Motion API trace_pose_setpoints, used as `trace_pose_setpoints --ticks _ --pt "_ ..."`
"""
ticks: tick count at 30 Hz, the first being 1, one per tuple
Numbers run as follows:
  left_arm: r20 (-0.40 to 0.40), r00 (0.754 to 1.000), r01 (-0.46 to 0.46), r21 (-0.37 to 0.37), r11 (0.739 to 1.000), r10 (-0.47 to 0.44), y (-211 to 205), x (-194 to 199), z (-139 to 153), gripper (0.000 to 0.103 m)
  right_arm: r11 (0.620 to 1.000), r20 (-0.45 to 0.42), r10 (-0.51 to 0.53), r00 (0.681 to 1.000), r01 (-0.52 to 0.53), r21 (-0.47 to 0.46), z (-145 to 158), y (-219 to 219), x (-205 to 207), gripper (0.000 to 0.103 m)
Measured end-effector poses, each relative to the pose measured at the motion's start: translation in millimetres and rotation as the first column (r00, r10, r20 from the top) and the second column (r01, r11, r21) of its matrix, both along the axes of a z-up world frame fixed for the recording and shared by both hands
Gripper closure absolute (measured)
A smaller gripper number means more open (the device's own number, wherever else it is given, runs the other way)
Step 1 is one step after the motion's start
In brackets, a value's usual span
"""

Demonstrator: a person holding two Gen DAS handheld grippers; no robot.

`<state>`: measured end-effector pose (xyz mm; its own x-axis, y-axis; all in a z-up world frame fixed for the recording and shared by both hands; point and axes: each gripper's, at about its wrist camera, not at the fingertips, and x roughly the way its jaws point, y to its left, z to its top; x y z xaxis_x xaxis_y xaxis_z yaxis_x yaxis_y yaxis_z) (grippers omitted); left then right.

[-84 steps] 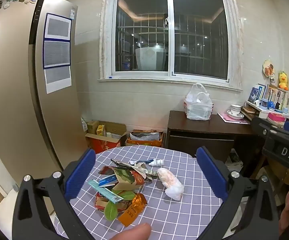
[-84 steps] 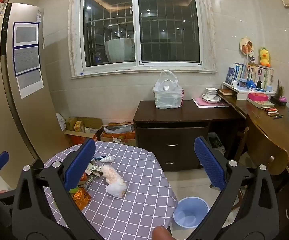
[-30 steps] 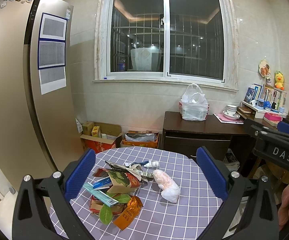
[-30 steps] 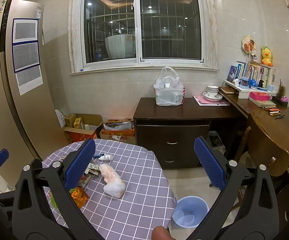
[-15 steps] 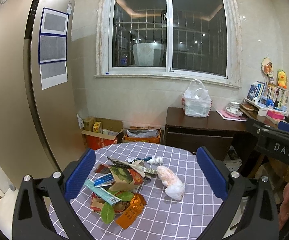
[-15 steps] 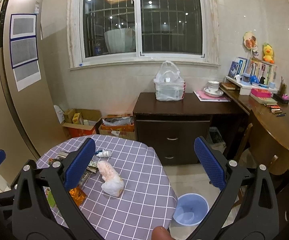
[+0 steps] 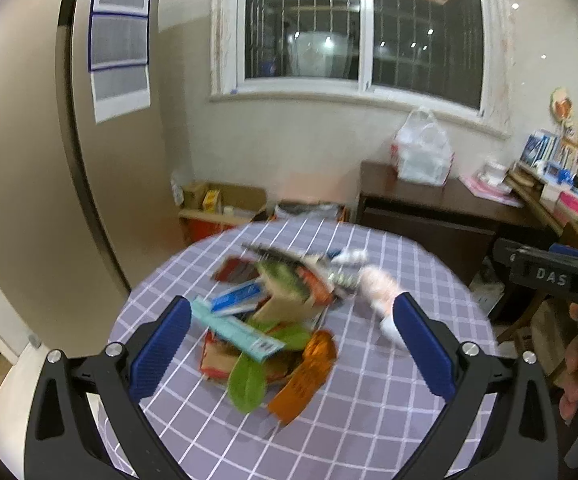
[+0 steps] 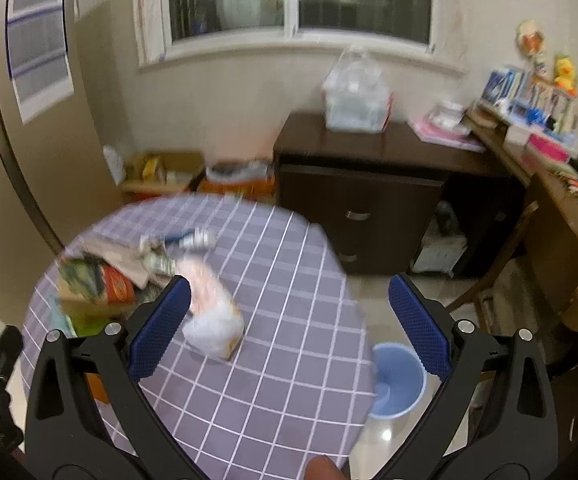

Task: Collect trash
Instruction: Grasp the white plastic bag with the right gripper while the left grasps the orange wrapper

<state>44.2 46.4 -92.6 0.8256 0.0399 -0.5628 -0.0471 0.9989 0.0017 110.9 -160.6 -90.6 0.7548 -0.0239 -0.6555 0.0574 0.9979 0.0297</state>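
Both tongs, left (image 7: 291,334) & right (image 8: 289,322), gape wide above trash pile (image 7: 267,312) w/ nothing held.

Table: a round table (image 7: 389,380) in a lilac checked cloth fills the lower frame.
Trash: a heap of wrappers and cartons (image 7: 265,316) lies near the table's middle (motion blur softens the detail), with a green leaf (image 7: 246,380) and an orange packet (image 7: 303,380) on its near side.
Bag: a pale crumpled bag (image 7: 381,292) lies just right of the heap.
Left gripper (image 7: 291,354): blue-padded fingers (image 7: 160,354) spread wide, holding nothing, above the table's near part.
Right gripper (image 7: 549,274): at the right edge, only its dark body marked "DAS" shows.
Backdrop: fridge (image 7: 49,140) at left, dark window (image 7: 361,24) behind.
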Motion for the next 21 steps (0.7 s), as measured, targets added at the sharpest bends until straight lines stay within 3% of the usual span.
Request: trace_pose_setpoints --ticks 8,14,16,17,18,21 --pt "-0.092 0.995 -0.047 0.011 0.999 0.048 25 13 -38 0.004 0.995 -0.143 0.098 0.985 -0.099 -0.001 -66 31 44 0.006" --pt "-0.146 0.989 -0.011 0.042 0.999 0.017 22 12 -58 0.004 0.984 -0.226 0.173 0.959 -0.176 0.004 -108 51 81 0.007" --pt "-0.163 0.987 0.013 0.054 0.998 -0.004 18 12 -66 0.004 0.981 -0.242 0.192 0.951 -0.196 0.008 -118 56 91 0.017" --pt "-0.168 0.986 0.024 0.056 0.998 -0.014 15 12 -69 0.004 0.979 -0.252 0.198 0.947 -0.201 0.015 -121 56 94 0.030" --pt "-0.173 0.985 0.036 0.059 0.998 -0.025 11 15 -72 0.004 0.977 -0.266 0.210 0.941 -0.209 0.033 -126 55 97 0.051" --pt "-0.183 0.982 0.062 0.074 0.995 -0.047 3 21 -77 0.004 0.972 -0.277 0.236 0.931 -0.225 0.071 -132 53 99 0.057"
